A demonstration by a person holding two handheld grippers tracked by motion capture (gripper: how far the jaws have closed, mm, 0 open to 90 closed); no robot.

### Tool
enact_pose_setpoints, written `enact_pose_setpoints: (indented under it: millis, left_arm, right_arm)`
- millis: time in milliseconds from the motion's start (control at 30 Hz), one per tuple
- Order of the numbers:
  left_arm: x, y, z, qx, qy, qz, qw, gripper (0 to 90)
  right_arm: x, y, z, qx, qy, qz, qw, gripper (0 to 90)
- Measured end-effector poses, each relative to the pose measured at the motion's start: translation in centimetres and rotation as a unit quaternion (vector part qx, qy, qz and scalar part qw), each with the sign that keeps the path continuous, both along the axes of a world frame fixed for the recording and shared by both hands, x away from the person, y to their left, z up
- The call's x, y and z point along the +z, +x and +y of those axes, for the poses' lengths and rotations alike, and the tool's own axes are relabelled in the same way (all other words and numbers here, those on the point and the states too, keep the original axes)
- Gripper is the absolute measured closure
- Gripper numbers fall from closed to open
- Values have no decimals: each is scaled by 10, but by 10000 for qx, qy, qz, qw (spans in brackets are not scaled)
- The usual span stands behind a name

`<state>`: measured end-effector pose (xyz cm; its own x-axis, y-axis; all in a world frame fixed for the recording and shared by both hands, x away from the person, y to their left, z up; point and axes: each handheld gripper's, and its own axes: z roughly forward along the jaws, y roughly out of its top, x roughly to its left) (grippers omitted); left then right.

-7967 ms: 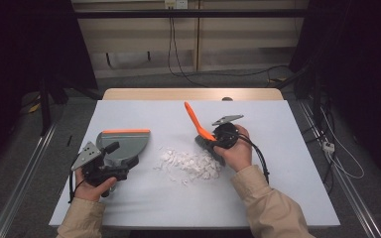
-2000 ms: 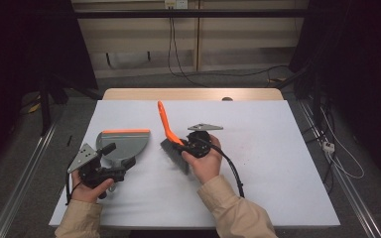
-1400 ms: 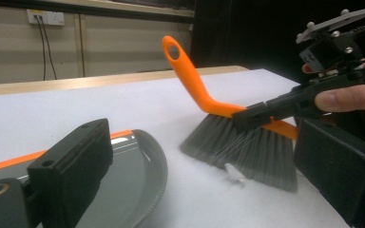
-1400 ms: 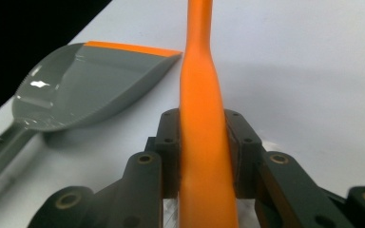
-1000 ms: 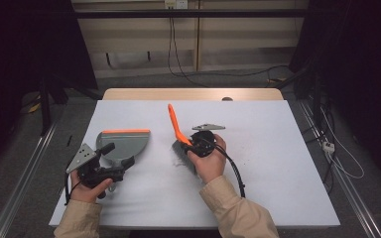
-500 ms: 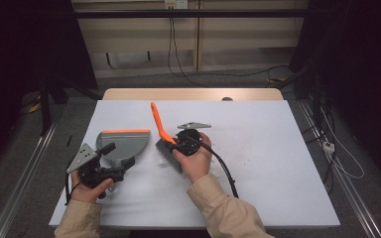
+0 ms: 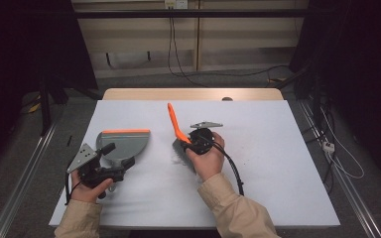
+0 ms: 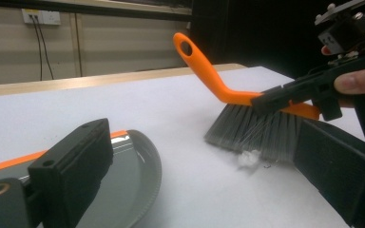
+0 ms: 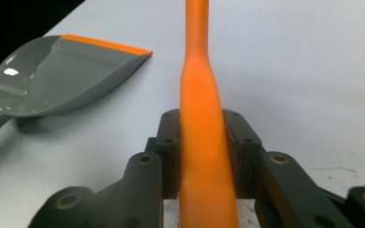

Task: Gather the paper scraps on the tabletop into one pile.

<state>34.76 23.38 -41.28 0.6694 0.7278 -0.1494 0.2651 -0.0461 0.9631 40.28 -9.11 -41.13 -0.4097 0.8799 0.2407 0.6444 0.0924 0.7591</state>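
A brush with an orange handle (image 7: pixel 173 120) and grey bristles (image 8: pixel 252 130) stands on the white table (image 7: pixel 283 153) at its middle. My right gripper (image 7: pixel 187 142) is shut on the handle (image 9: pixel 202 142); both pads press on it. One small white scrap (image 8: pixel 247 159) lies under the bristles. A grey dustpan (image 7: pixel 125 145) with an orange lip lies to the left, its mouth facing away from me. My left gripper (image 7: pixel 114 159) sits at its near side with jaws wide apart; one jaw lies over the pan (image 8: pixel 138 180), the other stands beyond the pan's edge.
A black cable (image 7: pixel 234 174) trails from the right gripper toward the table's front edge. A wooden strip (image 7: pixel 193 94) borders the table's far side. Metal rails (image 7: pixel 25 168) and floor cables (image 7: pixel 337 163) run beside the table.
The right hand swept the brush left toward the dustpan half a second ago and has drawn it back right. The left hand and dustpan stayed put. The scrap pile from eight seconds ago is gone.
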Motion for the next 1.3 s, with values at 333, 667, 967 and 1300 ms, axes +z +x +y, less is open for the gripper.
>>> enact_pose_setpoints:
  millis: [333,667,967,1300]
  left_arm:
    - [0,0,-1,-9,-2,7,10000,57]
    - [0,-1,1,5,-13,17,10000,57]
    - [-1,-1,0,18,10,35,10000,57]
    - [-2,1,-1,6,28,54,10000,57]
  right_arm:
    - [23,-8,0,205,202,-260,9992,717]
    - [24,-28,1,855,171,-355,9956,716]
    - [-10,-39,-9,1617,521,169,9853,717]
    - [-14,-13,-32,1650,342,-92,9857,717]
